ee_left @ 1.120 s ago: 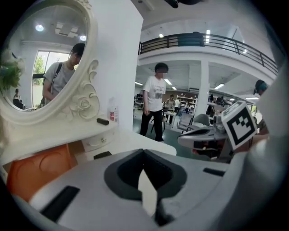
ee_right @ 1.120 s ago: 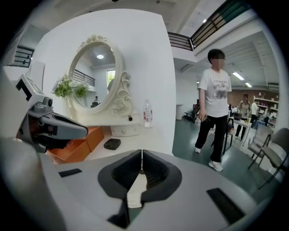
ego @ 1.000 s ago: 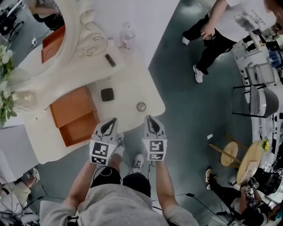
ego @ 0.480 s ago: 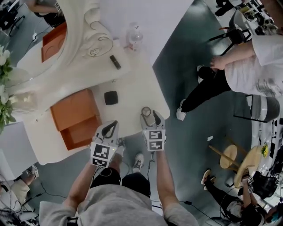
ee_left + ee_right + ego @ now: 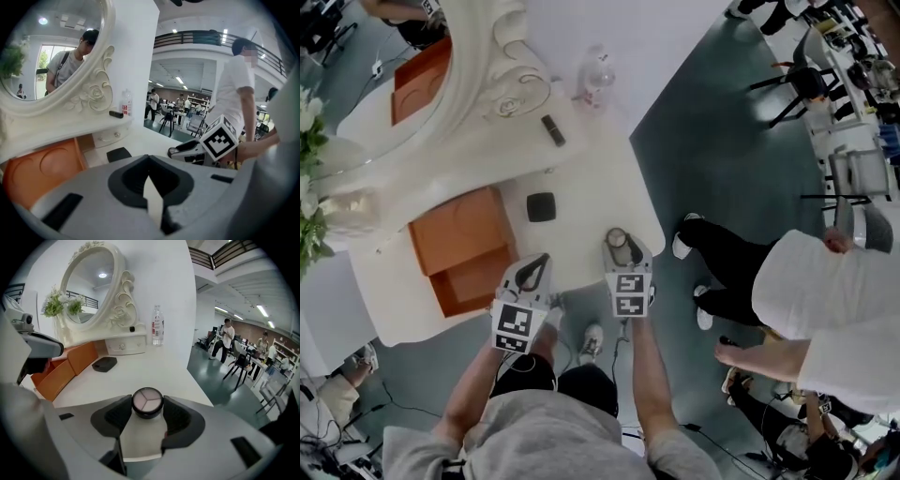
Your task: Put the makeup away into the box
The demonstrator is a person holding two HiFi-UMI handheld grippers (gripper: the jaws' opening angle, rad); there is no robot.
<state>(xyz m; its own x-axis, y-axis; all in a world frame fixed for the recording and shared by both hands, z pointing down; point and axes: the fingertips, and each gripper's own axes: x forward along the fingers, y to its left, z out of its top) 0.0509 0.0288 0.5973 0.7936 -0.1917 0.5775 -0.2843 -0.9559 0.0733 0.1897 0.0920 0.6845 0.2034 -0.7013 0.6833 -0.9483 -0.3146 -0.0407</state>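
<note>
- While the left gripper hovers over the front edge of the white dressing table, jaws pressed together with nothing between them, the right gripper sits low over the table's front right part.
- Right jaws: just swung wide open, then eased in a touch. They stand wide apart now, with the round makeup pot between the tips.
- Pot: black rim, pale three-part top, standing on the tabletop near the front right corner. The pads flank it closely on both sides, with no clear squeeze visible.
- Orange box: open, on the left part of the table, showing as two stepped orange parts. The left gripper's tip is just beside its right edge. The box is apart from the pot, with the left gripper between them.
- Black square compact: flat on the table, just right of the box and beyond both gripper tips.
- Small dark tube: lying on the raised shelf under the mirror, which has an ornate white frame.
- Clear bottle: upright, red label, at the shelf's right end by the wall.
- White flowers: left of the mirror.
- Person in a white top: on the grey-green floor right of the table, well apart from it.
</note>
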